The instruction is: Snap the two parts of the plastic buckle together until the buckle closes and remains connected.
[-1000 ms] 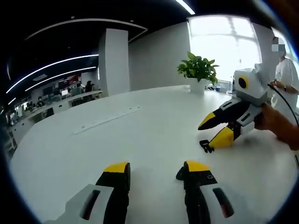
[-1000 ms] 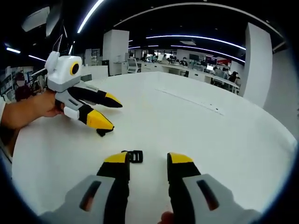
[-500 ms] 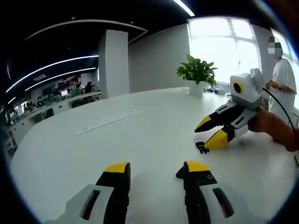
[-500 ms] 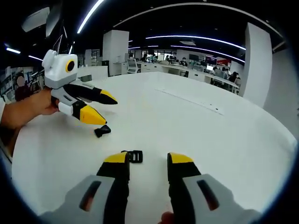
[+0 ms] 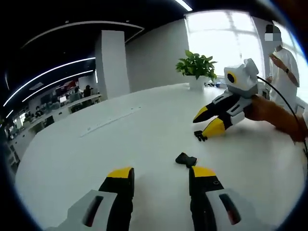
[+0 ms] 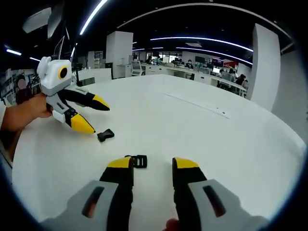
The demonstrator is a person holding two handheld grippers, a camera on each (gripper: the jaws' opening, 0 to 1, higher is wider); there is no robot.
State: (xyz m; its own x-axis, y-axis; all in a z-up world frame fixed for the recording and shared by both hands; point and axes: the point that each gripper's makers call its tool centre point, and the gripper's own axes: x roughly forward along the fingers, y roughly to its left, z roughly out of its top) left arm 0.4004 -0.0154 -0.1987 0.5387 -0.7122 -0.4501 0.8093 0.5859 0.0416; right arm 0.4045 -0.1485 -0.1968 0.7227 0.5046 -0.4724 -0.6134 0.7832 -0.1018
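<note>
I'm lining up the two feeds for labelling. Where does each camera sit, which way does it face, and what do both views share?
Left gripper view: rides the left gripper, facing across the white table toward a window and potted plant; own open jaws rise below; right gripper and the holding hand enter from the right.
Right gripper view: rides the right gripper, facing an open office; left gripper and its hand at left.
Shared: table, both buckle halves, apart: one, the other.

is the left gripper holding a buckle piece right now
No, the left gripper is open and empty, and the buckle piece lies on the white table just beyond its right jaw tip.
</note>
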